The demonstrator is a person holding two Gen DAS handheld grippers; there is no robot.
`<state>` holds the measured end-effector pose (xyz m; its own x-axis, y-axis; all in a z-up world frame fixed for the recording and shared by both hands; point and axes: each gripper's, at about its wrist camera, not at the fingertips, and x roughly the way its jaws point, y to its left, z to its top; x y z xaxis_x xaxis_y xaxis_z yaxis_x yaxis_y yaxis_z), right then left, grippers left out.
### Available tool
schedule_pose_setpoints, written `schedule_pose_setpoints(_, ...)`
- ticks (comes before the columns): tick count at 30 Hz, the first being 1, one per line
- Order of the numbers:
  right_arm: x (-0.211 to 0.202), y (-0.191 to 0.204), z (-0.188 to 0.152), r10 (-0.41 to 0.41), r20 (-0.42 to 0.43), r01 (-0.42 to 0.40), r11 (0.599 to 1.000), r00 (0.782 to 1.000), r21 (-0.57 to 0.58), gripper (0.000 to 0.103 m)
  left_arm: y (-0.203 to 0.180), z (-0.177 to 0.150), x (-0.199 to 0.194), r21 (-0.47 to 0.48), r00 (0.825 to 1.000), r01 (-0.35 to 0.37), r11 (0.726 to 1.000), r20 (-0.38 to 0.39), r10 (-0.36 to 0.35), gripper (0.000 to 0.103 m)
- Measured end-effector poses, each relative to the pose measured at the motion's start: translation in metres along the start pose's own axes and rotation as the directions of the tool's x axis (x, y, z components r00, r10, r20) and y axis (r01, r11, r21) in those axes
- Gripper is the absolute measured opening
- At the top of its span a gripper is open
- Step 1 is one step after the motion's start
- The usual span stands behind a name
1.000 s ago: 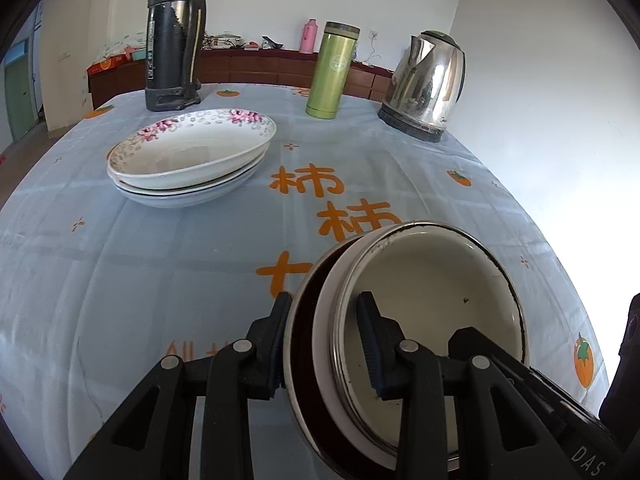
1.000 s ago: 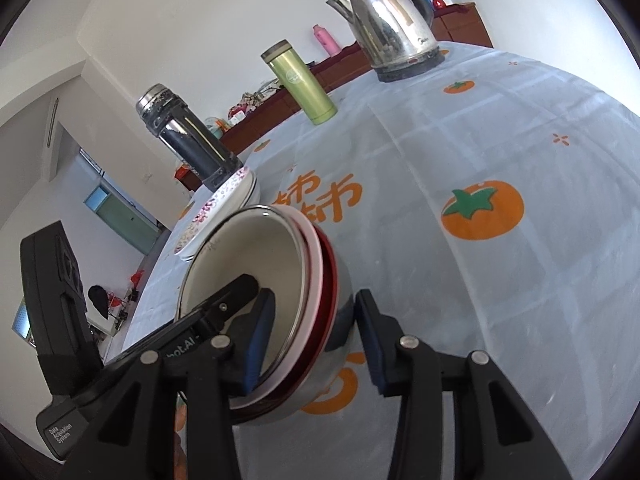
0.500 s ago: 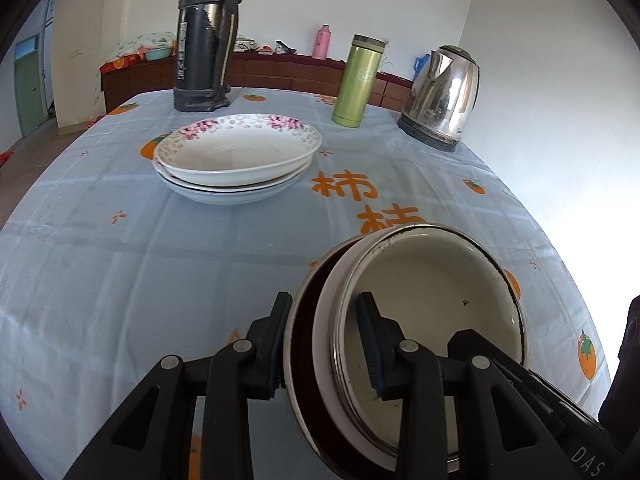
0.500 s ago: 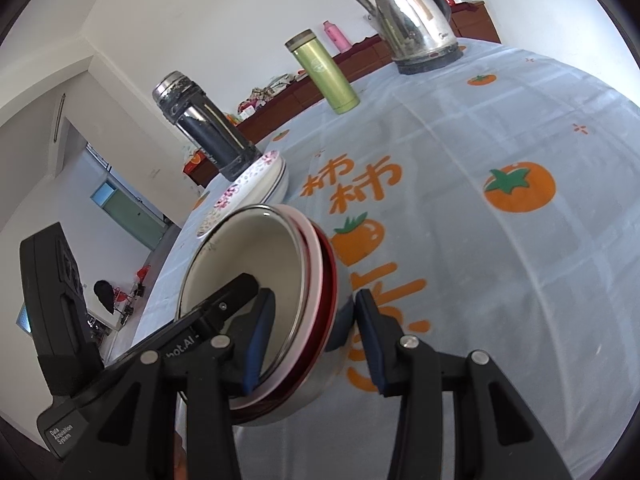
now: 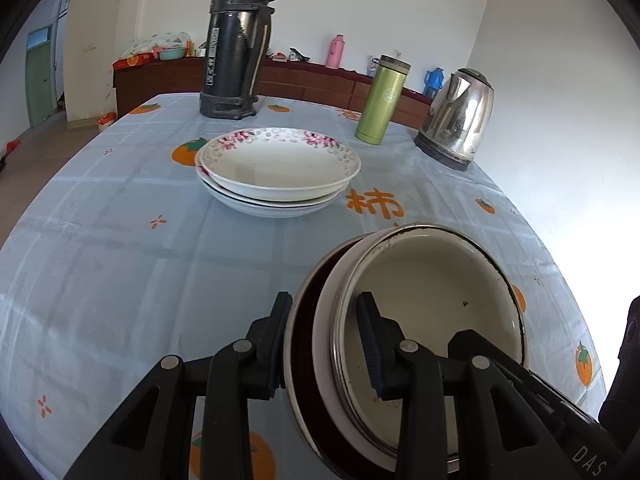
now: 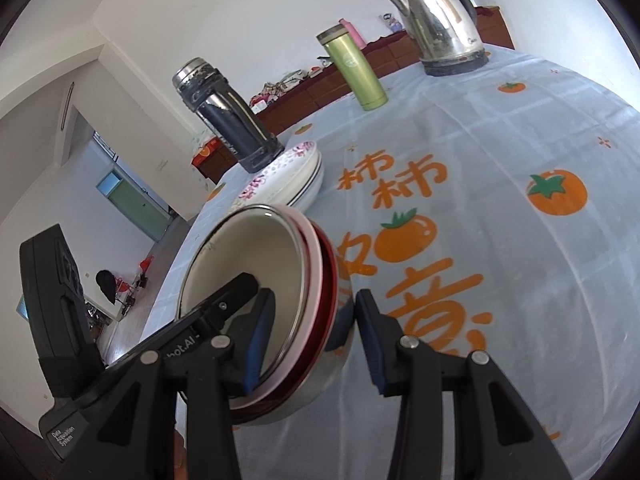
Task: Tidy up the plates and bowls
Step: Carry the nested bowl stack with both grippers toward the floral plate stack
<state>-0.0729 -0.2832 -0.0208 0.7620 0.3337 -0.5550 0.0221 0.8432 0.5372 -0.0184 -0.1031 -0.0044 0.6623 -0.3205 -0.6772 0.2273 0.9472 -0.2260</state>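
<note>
A nested stack of bowls [image 5: 424, 312], cream enamel inside white and dark red ones, is held above the table between both grippers. My left gripper [image 5: 324, 336] is shut on the stack's near rim. My right gripper [image 6: 310, 332] is shut on the opposite rim of the bowls [image 6: 256, 280]. A stack of floral white plates [image 5: 278, 168] sits mid-table beyond the bowls; it also shows in the right wrist view [image 6: 288, 180].
A tall black thermos [image 5: 236, 44], a green flask [image 5: 382, 100] and a steel kettle [image 5: 458, 116] stand along the far side of the table. The blue persimmon-print tablecloth [image 5: 120, 248] covers the table. A wooden sideboard runs behind.
Both grippers have carried the bowl stack back toward the near side; the plates, thermos and kettle now appear farther off and more centred. The grip is unchanged.
</note>
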Motion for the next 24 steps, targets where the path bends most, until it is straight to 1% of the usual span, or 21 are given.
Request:
schedule_pose_setpoints(11,0.016,0.023,0.004,0.022,-0.011,-0.022,0.999,1.0,-0.027,0.042,0.024,0.008,-0.007,-0.027,1.0,-0.019,0.999,0.022,0.019,0.036)
schedule_pose_setpoints(24,0.026,0.047,0.026,0.054,0.009,-0.053,0.997,0.999,-0.059,0.042,0.033,0.037,-0.014,-0.02,0.996,-0.041,0.999,0.076,0.042,0.036)
